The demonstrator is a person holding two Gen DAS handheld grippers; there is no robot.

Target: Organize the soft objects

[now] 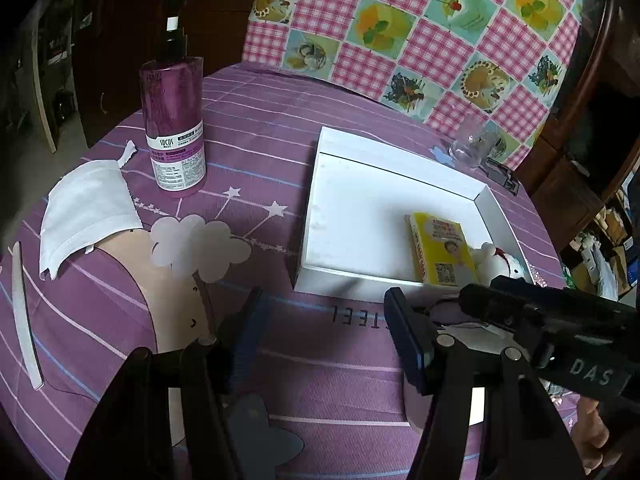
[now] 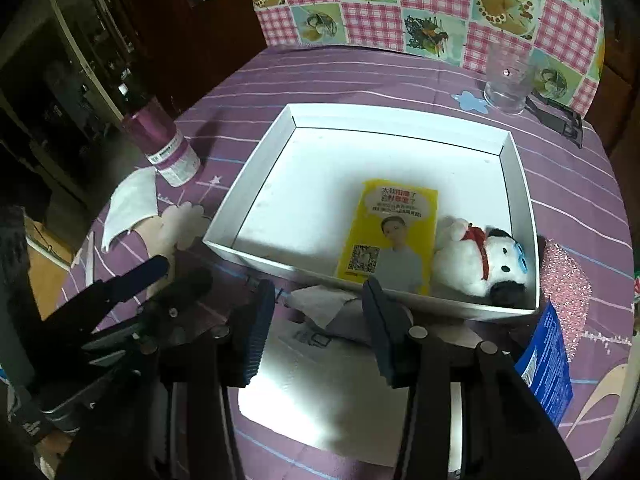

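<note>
The white box [image 2: 516, 184] sits open on the purple tablecloth [image 1: 256, 148]. It holds two items at its near right end: a yellow sponge pack [image 2: 390, 236] lying flat, and a white plush toy [image 2: 472, 264] touching the pack's right edge, in the corner. The rest of the box floor is bare.

Outside the box: a white face mask [image 1: 86, 208] left of it, a purple pump bottle [image 1: 174, 120] upright behind the mask, a clear glass [image 2: 506, 84] beyond the far right corner.

Left gripper [image 1: 324, 332]: jaws spread, nothing between them. Right gripper [image 2: 320, 332]: jaws spread above a crumpled tissue [image 2: 320, 304] lying just outside the box's near wall; contact cannot be determined.
</note>
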